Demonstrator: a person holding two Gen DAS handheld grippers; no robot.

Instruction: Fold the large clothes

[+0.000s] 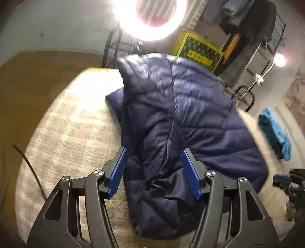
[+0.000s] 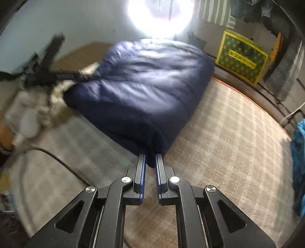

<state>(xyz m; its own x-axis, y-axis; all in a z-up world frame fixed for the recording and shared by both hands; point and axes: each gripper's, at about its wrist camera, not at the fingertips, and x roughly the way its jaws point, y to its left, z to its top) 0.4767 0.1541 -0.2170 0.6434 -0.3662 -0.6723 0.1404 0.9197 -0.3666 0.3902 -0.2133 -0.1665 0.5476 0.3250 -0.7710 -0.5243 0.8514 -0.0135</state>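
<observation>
A navy quilted puffer jacket (image 1: 190, 106) lies bunched on a table covered by a beige checked cloth (image 1: 72, 122). In the left wrist view my left gripper (image 1: 154, 152) stands open over the jacket's near end, and the fabric lies loose between its blue pads (image 1: 117, 171). In the right wrist view my right gripper (image 2: 150, 155) is shut on the near corner of the jacket (image 2: 141, 84), with a fold of fabric pinched between the pads. The left gripper (image 2: 47, 74) shows blurred at the jacket's far left side, a hand behind it.
A bright ring light (image 1: 150, 17) stands behind the table. A yellow patterned box (image 2: 242, 57) and a rack of hanging clothes (image 1: 247, 22) are at the back right. A turquoise cloth (image 1: 274, 133) lies at the right edge. A black cable (image 2: 57, 158) crosses the near left.
</observation>
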